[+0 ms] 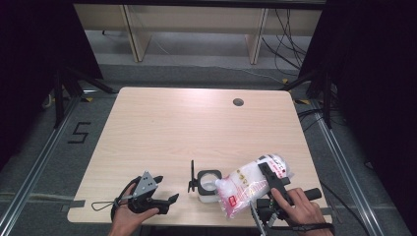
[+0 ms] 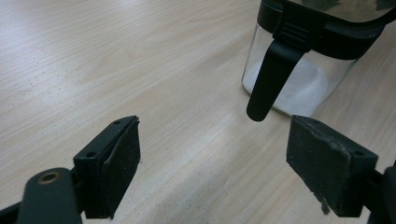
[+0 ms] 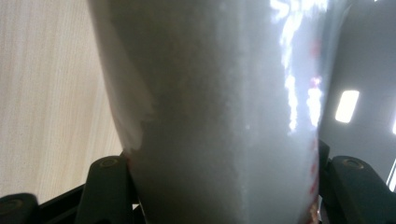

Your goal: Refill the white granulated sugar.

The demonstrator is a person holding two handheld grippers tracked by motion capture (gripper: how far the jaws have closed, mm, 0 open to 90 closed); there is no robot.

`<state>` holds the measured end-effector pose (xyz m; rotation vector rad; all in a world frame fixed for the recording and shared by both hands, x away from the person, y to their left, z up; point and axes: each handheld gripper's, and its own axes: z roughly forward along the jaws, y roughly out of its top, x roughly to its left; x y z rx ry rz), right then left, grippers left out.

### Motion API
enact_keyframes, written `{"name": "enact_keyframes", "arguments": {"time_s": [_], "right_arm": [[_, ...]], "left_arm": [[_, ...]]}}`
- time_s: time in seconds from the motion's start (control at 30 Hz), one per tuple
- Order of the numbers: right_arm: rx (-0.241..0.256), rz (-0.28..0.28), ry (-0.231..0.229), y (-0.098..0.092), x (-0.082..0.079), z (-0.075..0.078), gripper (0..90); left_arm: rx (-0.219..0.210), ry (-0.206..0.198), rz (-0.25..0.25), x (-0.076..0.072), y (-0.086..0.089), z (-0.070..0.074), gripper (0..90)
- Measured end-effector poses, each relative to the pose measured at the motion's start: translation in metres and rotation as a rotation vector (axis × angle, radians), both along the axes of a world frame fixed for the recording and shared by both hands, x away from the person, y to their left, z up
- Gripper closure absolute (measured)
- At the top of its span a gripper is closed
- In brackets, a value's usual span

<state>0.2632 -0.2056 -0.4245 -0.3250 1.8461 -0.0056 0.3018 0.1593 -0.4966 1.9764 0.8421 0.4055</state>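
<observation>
glossy plastic bag (image 1: 253, 184) of white granules — square glass jar (image 1: 208, 185)

Looked like a lab recording cell, not a home: the bare wooden table (image 1: 196, 128) ahead of the jaws sat between black curtains (image 1: 29, 59) and floor rails (image 1: 34, 167). A taped "5" (image 1: 78, 132) marked the grey floor, with loose cables (image 1: 290, 44) past the far edge.

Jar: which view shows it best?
The left gripper view: the jar is close and sharp, with clear glass, white powder inside, a black rim and hanging handle. The high view has it small, with its lid flipped open and the bag tilted at its mouth. The right gripper view gives the bag up close.
</observation>
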Motion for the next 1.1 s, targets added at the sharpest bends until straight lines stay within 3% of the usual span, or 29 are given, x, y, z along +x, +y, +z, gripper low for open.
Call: {"name": "enact_keyframes", "arguments": {"time_s": [0.23, 0.33, 0.4, 0.57, 0.63, 0.67, 0.77, 0.8, 0.83, 0.93, 0.97, 1.03, 1.07, 1.1], "right_arm": [[-0.013, -0.001, -0.001, -0.0002, -0.0009, 0.0021, 41.4], [0.014, 0.004, -0.003, -0.0009, -0.0006, -0.0002, 41.5], [0.014, 0.002, -0.002, 0.0001, -0.0006, -0.0003, 41.5], [-0.018, -0.004, 0.005, 0.0001, -0.001, 0.002, 41.5], [-0.011, -0.002, 0.003, -0.0007, -0.0011, 0.0015, 41.5], [0.019, -0.015, 0.01, -0.0019, -0.0014, -0.0007, 41.5], [-0.01, -0.004, 0.004, -0.0007, -0.0009, 0.0011, 41.5], [0.028, -0.022, 0.012, -0.0019, -0.0019, -0.0017, 41.5], [-0.013, -0.002, 0.006, -0.0006, -0.001, 0.0006, 41.5], [-0.038, 0.018, -0.023, 0.0018, -0.0012, -0.0015, 41.5], [-0.024, -0.001, -0.007, 0.0027, -0.0024, -0.0027, 41.5], [-0.07, 0.044, -0.033, 0.005, -0.0007, -0.0012, 41.5], [-0.083, -0.005, -0.003, 0.0063, -0.0035, -0.001, 41.6], [-0.071, -0.008, 0.004, 0.007, -0.0036, -0.0019, 41.5]], "left_arm": [[0.007, 0.003, 0.003, -0.0008, 0.0, 0.0001, 17.0], [-0.005, 0.0, 0.003, 0.0003, -0.0003, 0.0001, 17.0], [0.011, -0.004, -0.007, -0.0002, 0.0003, 0.0002, 17.0], [0.003, 0.0, -0.001, -0.0004, 0.0004, 0.0004, 17.0], [-0.004, 0.0, 0.001, 0.0003, 0.0001, -0.0001, 17.0], [-0.006, 0.0, 0.003, 0.0005, 0.0, 0.0001, 17.0], [0.003, 0.0, -0.002, -0.0004, 0.0003, 0.0003, 17.0], [0.002, 0.001, -0.001, -0.0002, 0.0004, 0.0003, 17.0], [-0.003, 0.0, 0.002, 0.0001, 0.0002, 0.0003, 17.0], [0.004, 0.0, -0.002, -0.0004, 0.0006, 0.0004, 17.0], [0.003, -0.002, -0.003, 0.0001, 0.0006, 0.0003, 17.0], [-0.004, -0.001, 0.003, 0.0002, -0.0001, 0.0004, 17.0], [-0.002, 0.0, 0.002, -0.0002, -0.0001, 0.0004, 17.0], [0.01, -0.008, -0.013, 0.0003, 0.0008, 0.0006, 17.0]]}}
